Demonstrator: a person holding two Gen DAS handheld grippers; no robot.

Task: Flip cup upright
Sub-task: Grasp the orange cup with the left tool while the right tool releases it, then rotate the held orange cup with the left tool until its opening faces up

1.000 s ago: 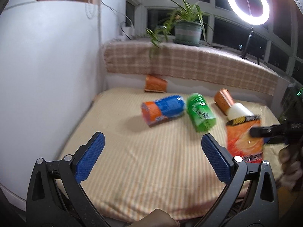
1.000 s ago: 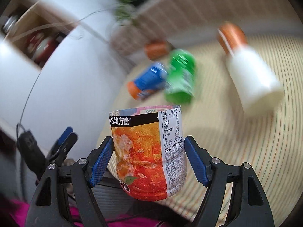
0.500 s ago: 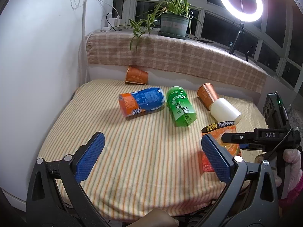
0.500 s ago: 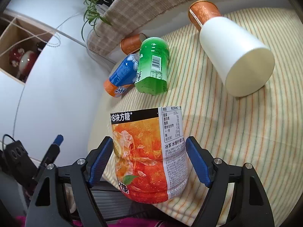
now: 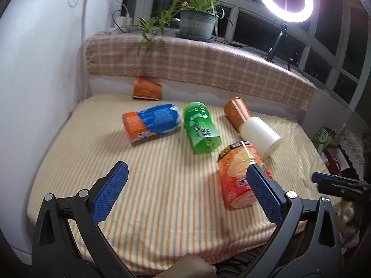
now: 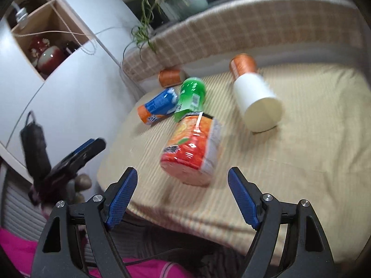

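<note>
Hiding the orange cup's [image 5: 240, 176] side: left gripper [image 5: 189, 194].

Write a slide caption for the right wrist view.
Open right gripper facing the orange cup standing free on the striped bed.

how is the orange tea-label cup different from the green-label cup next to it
The orange tea-label cup stands on its base, tilted, nearer the mat's front edge; the green-label cup lies on its side, farther back. The orange one looks wider. Both wear printed drink labels and neither is gripped.
</note>
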